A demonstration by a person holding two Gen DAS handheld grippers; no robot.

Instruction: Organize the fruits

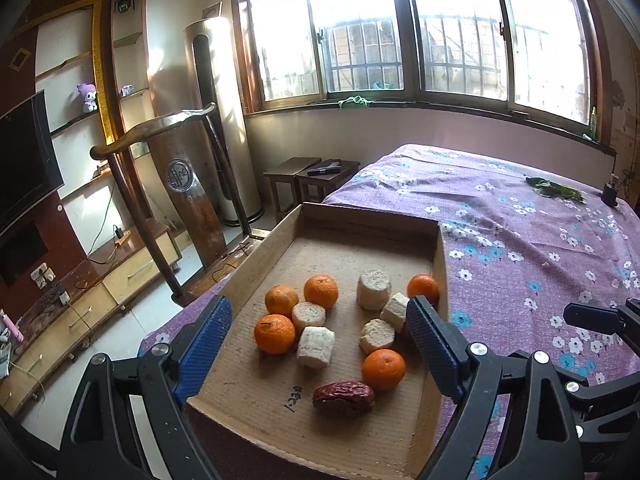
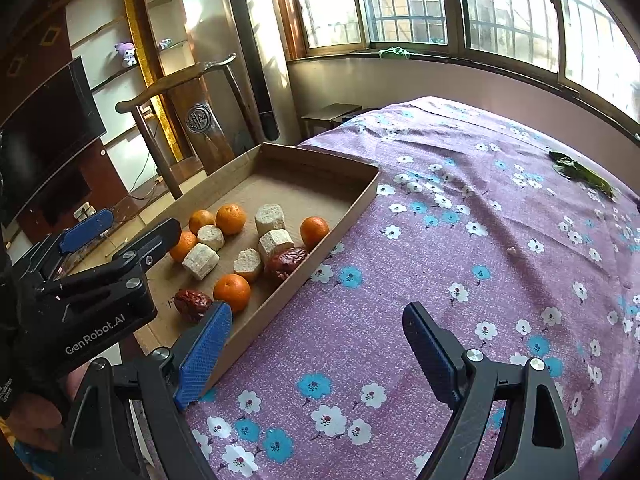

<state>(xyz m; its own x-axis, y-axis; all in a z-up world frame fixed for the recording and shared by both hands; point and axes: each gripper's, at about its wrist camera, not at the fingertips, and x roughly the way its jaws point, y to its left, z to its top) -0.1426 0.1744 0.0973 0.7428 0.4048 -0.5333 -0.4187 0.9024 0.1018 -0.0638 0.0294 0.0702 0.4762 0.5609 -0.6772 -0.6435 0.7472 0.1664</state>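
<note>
Cardboard tray (image 1: pixel 256 256) on a purple floral bedspread (image 2: pixel 460 240) holds round tangerines (image 1: pixel 275 333), pale chunky cylinders (image 1: pixel 374 290) and wrinkled red dates (image 1: pixel 343 398). Left gripper (image 1: pixel 318 344) and right gripper (image 2: pixel 316 354) hover with jaws wide apart, holding nothing.

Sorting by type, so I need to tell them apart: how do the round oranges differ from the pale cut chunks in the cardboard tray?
The round orange fruits are bright and smooth-skinned; the pale cut chunks are off-white, rough and flat-ended. Oranges are spheres; chunks are stubby cylinders or blocks. Both lie loose, mixed in the brown cardboard tray.

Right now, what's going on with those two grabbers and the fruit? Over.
Left hand-held gripper open above cardboard tray. Right hand-held gripper open over bedspread. Oranges, red dates untouched. Nothing blocking.
</note>
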